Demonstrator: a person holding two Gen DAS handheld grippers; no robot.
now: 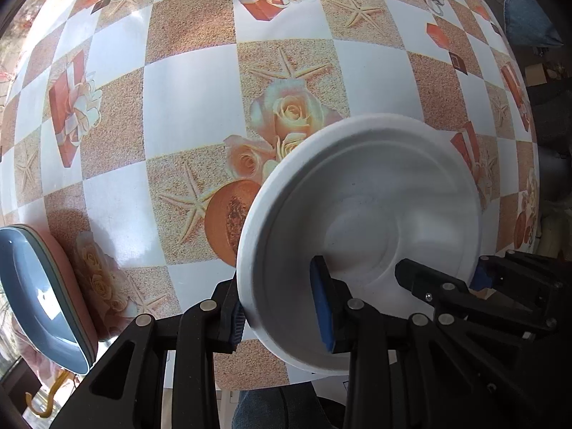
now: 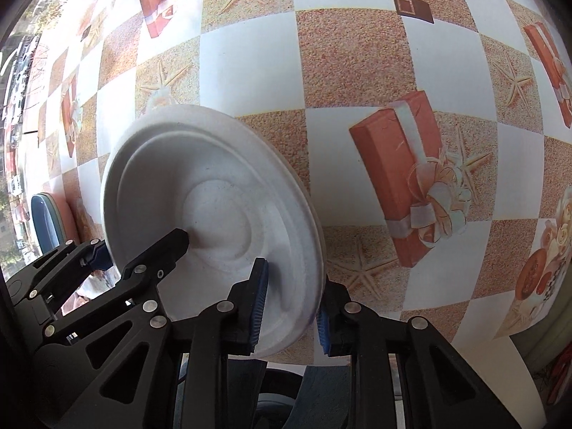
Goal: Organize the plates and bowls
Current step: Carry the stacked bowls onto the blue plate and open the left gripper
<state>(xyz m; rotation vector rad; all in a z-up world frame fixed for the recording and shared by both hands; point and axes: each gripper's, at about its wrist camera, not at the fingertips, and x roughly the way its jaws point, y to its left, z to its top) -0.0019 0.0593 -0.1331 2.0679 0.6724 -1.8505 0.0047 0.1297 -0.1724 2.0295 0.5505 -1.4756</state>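
A white plate [image 1: 371, 200] is held above the patterned table, gripped on two sides. My left gripper [image 1: 282, 307] is shut on its left rim, blue pads on either side of the rim. My right gripper [image 2: 291, 307] is shut on the opposite rim; it shows in the left wrist view [image 1: 439, 279] at the plate's right side. The plate [image 2: 214, 193] fills the left middle of the right wrist view, with the left gripper [image 2: 136, 254] on its far side. A blue plate on a pink plate [image 1: 39, 293] lies at the table's left edge, also in the right wrist view [image 2: 46, 221].
The table [image 1: 193, 107] carries a checkered cloth with starfish, roses and gift boxes. Its near edge runs just below the grippers. A blue cloth item [image 1: 529, 18] lies off the table's far right. My legs in jeans [image 1: 271, 407] show below the edge.
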